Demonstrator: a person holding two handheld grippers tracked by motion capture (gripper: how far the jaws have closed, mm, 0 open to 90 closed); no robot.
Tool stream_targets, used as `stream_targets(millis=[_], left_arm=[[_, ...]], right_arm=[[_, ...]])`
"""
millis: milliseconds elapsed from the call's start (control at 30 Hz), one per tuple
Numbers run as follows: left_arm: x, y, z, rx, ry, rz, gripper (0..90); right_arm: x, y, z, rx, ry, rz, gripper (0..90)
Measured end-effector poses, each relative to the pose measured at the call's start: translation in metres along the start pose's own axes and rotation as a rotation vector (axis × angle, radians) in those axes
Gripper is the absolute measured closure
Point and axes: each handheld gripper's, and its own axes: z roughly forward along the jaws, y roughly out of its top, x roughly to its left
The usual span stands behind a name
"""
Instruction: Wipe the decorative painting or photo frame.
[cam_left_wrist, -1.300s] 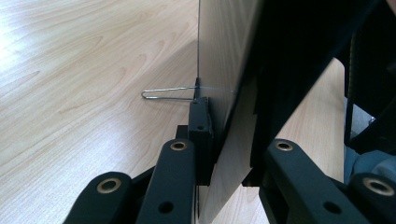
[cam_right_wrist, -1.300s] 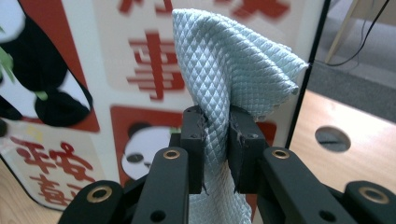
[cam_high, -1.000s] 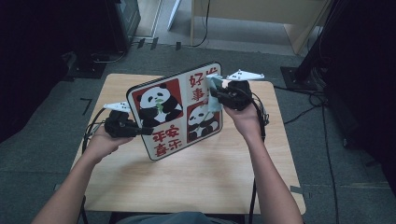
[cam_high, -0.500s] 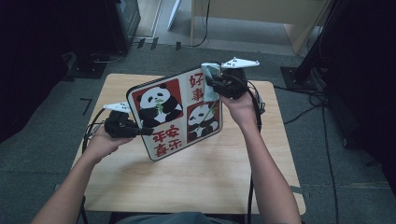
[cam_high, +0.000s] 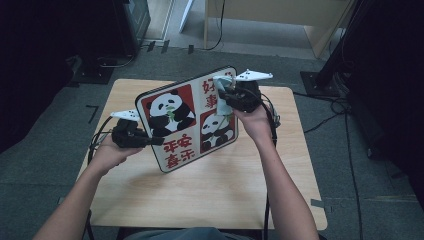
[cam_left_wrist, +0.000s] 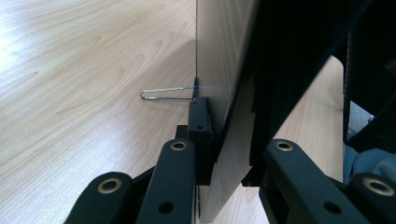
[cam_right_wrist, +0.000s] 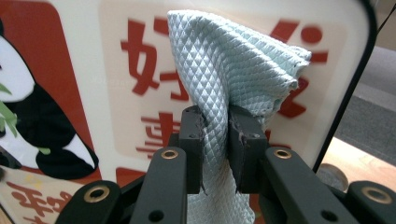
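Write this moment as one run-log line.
left gripper: shut on board edge, propping it on table | right gripper: shut on cloth, against board face

Panda board (cam_high: 187, 120): flat, near-square panel with rounded corners and a dark rim. Face divided into four fields: two red fields with black-and-white pandas, two cream fields with red Chinese characters. It stands on edge, tilted, its lower corner at the tabletop (cam_high: 210, 195), printed face toward the person. The back is plain and light, as seen in the left gripper view.

Cloth (cam_right_wrist: 233, 70): pale blue-green, with a quilted diamond weave, bunched into folds. It lies pressed against the board's upper right field, over the red characters.
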Motion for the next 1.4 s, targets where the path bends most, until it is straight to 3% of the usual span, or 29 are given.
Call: stream_targets(millis=[1400], left_arm=[[0.000,0.000,0.000,0.000,-0.004,0.000,80.1]], right_arm=[[0.001,-0.079,0.021,0.107,0.036,0.056,76.8]])
